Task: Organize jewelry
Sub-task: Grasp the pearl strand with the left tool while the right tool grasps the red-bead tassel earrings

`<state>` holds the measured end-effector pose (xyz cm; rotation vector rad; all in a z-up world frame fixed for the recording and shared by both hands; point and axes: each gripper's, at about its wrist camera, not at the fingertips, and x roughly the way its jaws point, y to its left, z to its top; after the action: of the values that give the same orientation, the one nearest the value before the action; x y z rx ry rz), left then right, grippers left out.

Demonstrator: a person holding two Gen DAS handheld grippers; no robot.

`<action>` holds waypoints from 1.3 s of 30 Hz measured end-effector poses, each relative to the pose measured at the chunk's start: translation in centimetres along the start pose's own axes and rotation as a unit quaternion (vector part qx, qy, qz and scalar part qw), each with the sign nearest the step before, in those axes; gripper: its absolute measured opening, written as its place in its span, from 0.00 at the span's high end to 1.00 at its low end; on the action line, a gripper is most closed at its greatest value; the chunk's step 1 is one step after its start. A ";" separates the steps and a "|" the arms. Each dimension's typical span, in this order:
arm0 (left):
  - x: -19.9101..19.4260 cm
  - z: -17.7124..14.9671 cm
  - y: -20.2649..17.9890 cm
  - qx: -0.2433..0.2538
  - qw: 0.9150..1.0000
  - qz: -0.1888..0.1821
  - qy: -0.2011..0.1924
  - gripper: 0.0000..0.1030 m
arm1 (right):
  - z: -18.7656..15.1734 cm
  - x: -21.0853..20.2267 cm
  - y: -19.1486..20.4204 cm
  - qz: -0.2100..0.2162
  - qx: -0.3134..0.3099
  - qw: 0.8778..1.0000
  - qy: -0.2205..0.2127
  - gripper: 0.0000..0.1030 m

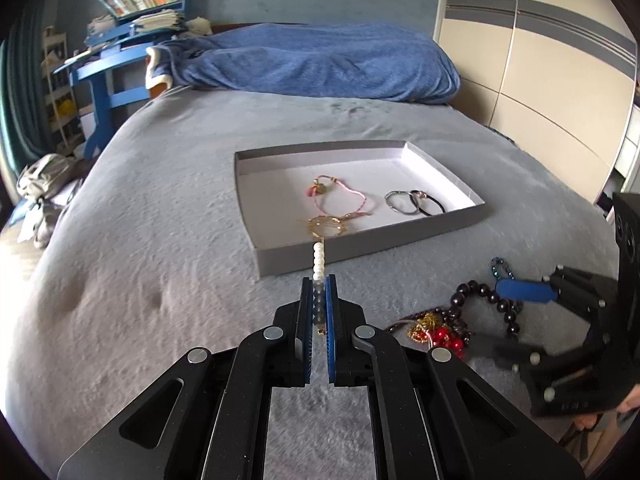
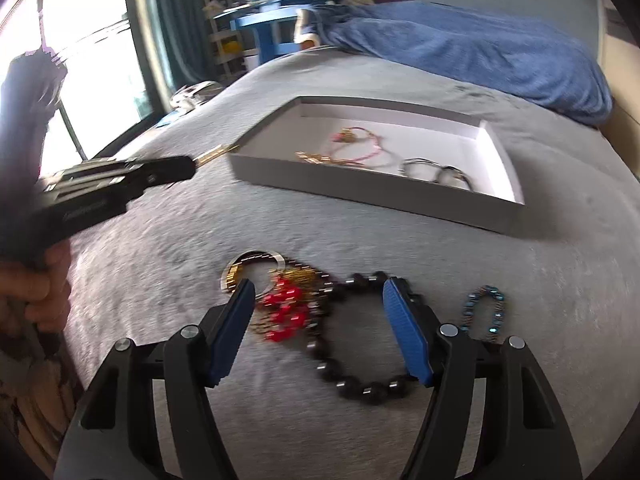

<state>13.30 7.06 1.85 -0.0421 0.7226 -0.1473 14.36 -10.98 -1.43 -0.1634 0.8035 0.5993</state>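
My left gripper [image 1: 319, 282] is shut on a white bead bracelet [image 1: 318, 258], whose beads stick out past the fingertips just short of the grey tray [image 1: 360, 250]. In the tray lie a pink cord bracelet [image 1: 348, 200], a gold bracelet [image 1: 326, 226] and two dark thin bangles [image 1: 414, 202]. My right gripper [image 2: 318, 294] hangs open over a loose pile on the bed: a black bead bracelet [image 2: 360, 386], red beads [image 2: 286, 312], a silver bangle [image 2: 248, 272] and a teal bead bracelet [image 2: 486, 312]. Nothing sits between its pads.
The grey bedspread [image 1: 160, 240] carries everything. A blue blanket [image 1: 320, 60] lies at the head of the bed, a blue table [image 1: 108, 72] stacked with papers stands at the left, and a wardrobe [image 1: 540, 80] at the right. A hand [image 2: 36, 284] holds the left gripper.
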 end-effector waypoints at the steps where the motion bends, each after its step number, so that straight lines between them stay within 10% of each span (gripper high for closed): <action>1: -0.1 -0.1 0.2 -0.002 1.000 0.001 0.000 0.94 | -0.1 -0.1 0.4 0.003 -0.008 1.000 0.000 0.36; 10: -0.6 0.0 0.3 -0.009 1.000 0.001 -0.011 0.94 | -1.0 0.7 3.3 0.000 -0.069 0.997 0.016 0.47; 18: -0.6 0.0 0.3 -0.010 1.000 -0.002 -0.011 0.94 | -1.9 3.2 4.7 -0.014 -0.114 0.992 0.049 0.75; 24: -0.4 0.1 0.0 -0.010 1.000 -0.002 -0.011 0.94 | -1.0 2.4 2.9 -0.001 -0.075 0.997 0.033 1.00; 39: -0.6 0.4 -1.4 0.009 1.000 -0.017 -0.024 0.94 | 3.1 -4.5 -5.8 0.070 0.118 0.985 -0.108 1.00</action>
<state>12.95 5.79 2.66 -0.0396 0.6737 -0.1850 17.17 -16.58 3.45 0.1741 0.6722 0.6360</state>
